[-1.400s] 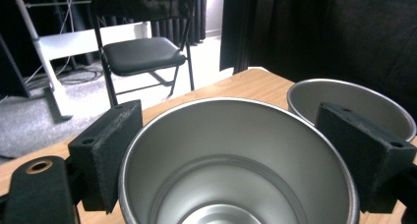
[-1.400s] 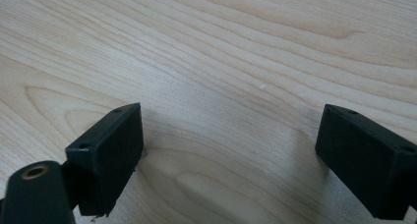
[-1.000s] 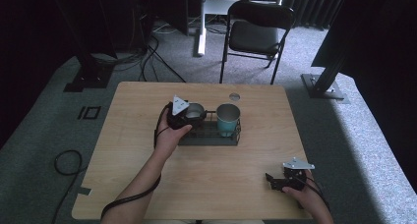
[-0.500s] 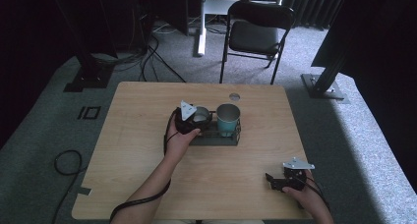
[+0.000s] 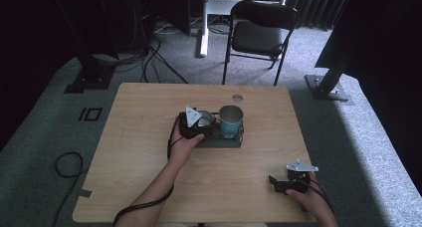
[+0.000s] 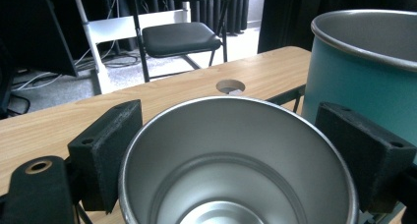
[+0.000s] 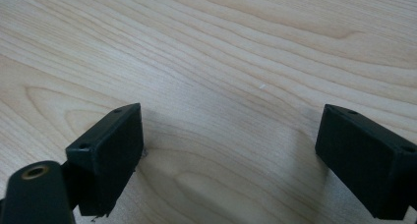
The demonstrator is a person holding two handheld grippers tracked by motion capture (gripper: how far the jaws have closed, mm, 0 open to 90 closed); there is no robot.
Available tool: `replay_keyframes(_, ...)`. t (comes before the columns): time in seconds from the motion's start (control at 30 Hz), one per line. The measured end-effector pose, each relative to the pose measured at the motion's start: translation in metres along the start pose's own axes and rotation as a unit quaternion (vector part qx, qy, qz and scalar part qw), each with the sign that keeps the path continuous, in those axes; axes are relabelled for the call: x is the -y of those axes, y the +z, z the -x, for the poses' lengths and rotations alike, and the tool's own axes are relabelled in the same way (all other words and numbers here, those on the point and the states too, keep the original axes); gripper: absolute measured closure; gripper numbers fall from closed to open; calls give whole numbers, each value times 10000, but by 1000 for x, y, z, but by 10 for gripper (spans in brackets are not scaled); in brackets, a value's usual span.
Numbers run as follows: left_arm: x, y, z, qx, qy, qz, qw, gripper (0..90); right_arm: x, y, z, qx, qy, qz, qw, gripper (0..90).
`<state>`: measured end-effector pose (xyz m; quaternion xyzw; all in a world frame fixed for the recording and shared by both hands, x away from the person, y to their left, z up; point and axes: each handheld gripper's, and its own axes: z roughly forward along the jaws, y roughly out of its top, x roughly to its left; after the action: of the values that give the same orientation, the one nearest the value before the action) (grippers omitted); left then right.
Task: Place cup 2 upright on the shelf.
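- Evidently the work in hand is the steel cup (image 6: pixel 236 160), which sits in the left bay of a black wire rack (image 5: pixel 219 140) near the middle of the desk (image 5: pixel 149 187).
- The left gripper (image 5: pixel 196 122) has its jaws clamped on the cup's sides, one pad on each flank, as the left gripper view shows.
- Handling, my guess: thin stiff metal, empty, so light; polished wall likely slippery, so the foam pads need firm pressure. Not fragile, though it could dent or clang.
- Best hold looks like where it is now, across the wall just under the rim.
- The teal cup (image 5: pixel 231 120) stands in the right bay, just beside the steel one; its wall is near the gripper's pad there. A tilt that way could knock it.
- The rack's wire frame hems the cup's base; lifting straight up seems safest.
- The right gripper (image 5: pixel 283 183) rests near the desk's near right corner, jaws wide apart, nothing between them.
- Round cable hole (image 5: pixel 237 97) near the far edge; folding chair (image 5: pixel 261 35) beyond the desk.
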<state>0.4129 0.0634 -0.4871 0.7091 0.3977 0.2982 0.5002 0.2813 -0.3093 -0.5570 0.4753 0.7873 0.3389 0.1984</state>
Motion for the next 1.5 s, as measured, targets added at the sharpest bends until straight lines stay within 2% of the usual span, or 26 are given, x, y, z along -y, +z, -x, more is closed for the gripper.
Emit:
replay_keyframes(0.07, 0, 0, -1, -3, -61, -11, 10000, 137, 0, 0, 0, 1, 0, -2, 10000, 105)
replay_keyframes(0.13, 1, 0, -2, 109, -78, -97, 9999, 105, 0, 0, 0, 2, -2, -2, 10000, 105)
replay_keyframes(0.2, 1, -1, -3, 184, -55, -57, 9998, 94, 0, 0, 0, 2, -3, -2, 10000, 105)
replay_keyframes(0.27, 0, -2, -4, 207, -17, 21, 9998, 28, 0, 0, 0, 3, -4, -4, 10000, 104)
replay_keyframes(0.3, -1, -3, -4, 291, -48, 54, 9995, 28, 0, 0, 0, 4, -5, -3, 10000, 105)
replay_keyframes(0.43, -4, -8, -5, 215, 32, 108, 9997, 27, 0, 0, 0, 4, -5, -4, 10000, 105)
replay_keyframes(0.57, -5, -12, -7, 288, 63, 67, 9995, 27, 0, 0, 0, 5, -6, -4, 10000, 105)
replay_keyframes(0.8, -6, -22, -12, 371, -112, 113, 9992, 28, 0, 0, 0, 4, -5, -4, 10000, 104)
replay_keyframes(0.83, -7, -25, -13, 433, -159, 122, 9989, 28, 0, 0, 0, 5, -5, -5, 10000, 105)
replay_keyframes(1.03, -12, -35, -20, 401, -150, 140, 9990, 28, 0, 0, 0, 6, -6, -3, 10000, 104)
replay_keyframes(1.13, -12, -38, -23, 399, -214, 136, 9989, 28, 0, 0, 0, 5, -5, -3, 10000, 105)
replay_keyframes(1.33, -10, -45, -30, 371, -190, 92, 9991, 28, 0, 0, 0, 5, -6, -4, 10000, 105)
replay_keyframes(1.5, -9, -54, -42, 268, -252, 88, 9993, 28, 0, 0, 0, 5, -7, -5, 10000, 104)
